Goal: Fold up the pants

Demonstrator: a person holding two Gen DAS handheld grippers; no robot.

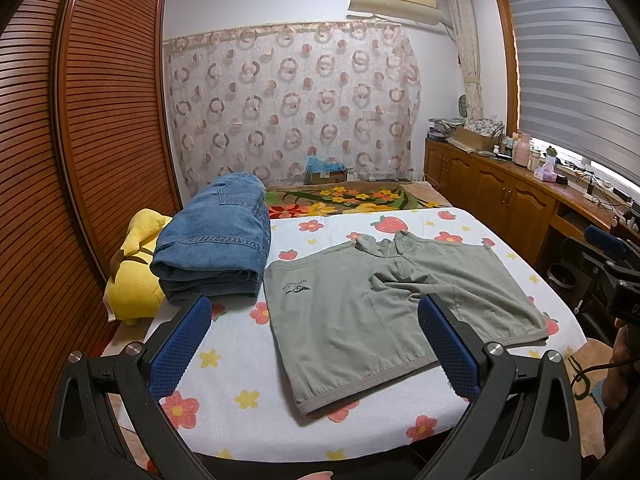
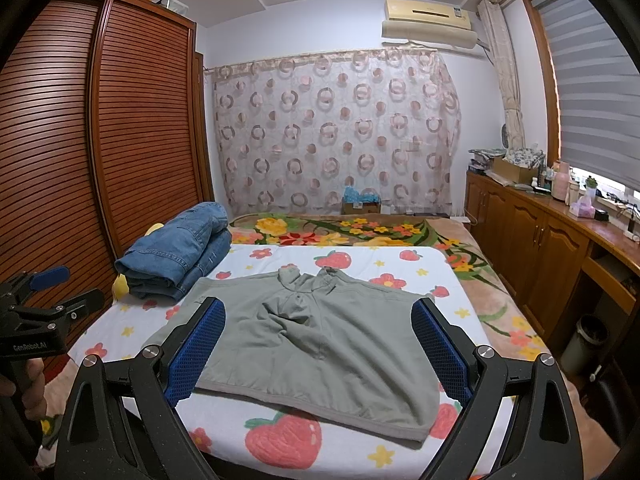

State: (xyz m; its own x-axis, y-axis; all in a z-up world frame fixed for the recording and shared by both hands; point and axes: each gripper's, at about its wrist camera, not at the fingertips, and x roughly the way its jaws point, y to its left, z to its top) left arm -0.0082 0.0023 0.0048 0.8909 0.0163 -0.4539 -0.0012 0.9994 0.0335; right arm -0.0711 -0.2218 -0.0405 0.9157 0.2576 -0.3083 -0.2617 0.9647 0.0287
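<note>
A pair of grey-green pants (image 1: 360, 312) (image 2: 320, 344) lies spread on the white flower-and-strawberry sheet (image 1: 240, 360) (image 2: 224, 412), hems toward me. Its far middle is rumpled, and a small dark logo marks the left leg. My left gripper (image 1: 314, 304) hovers open over the near left part of the pants, holding nothing; the right wrist view shows it at the left edge (image 2: 68, 286). My right gripper (image 2: 320, 306) is open above the pants' near edge, with its blue pads (image 2: 436, 344) wide apart. It shows at the far right in the left wrist view (image 1: 612, 256).
Folded blue jeans (image 1: 216, 244) (image 2: 176, 256) are stacked at the sheet's left, beside a yellow plush toy (image 1: 136, 272). A slatted wardrobe (image 1: 100, 140) stands close on the left. On the right are wooden cabinets (image 2: 532, 240) and a bin (image 2: 584, 344). A floral blanket (image 2: 360, 232) lies beyond.
</note>
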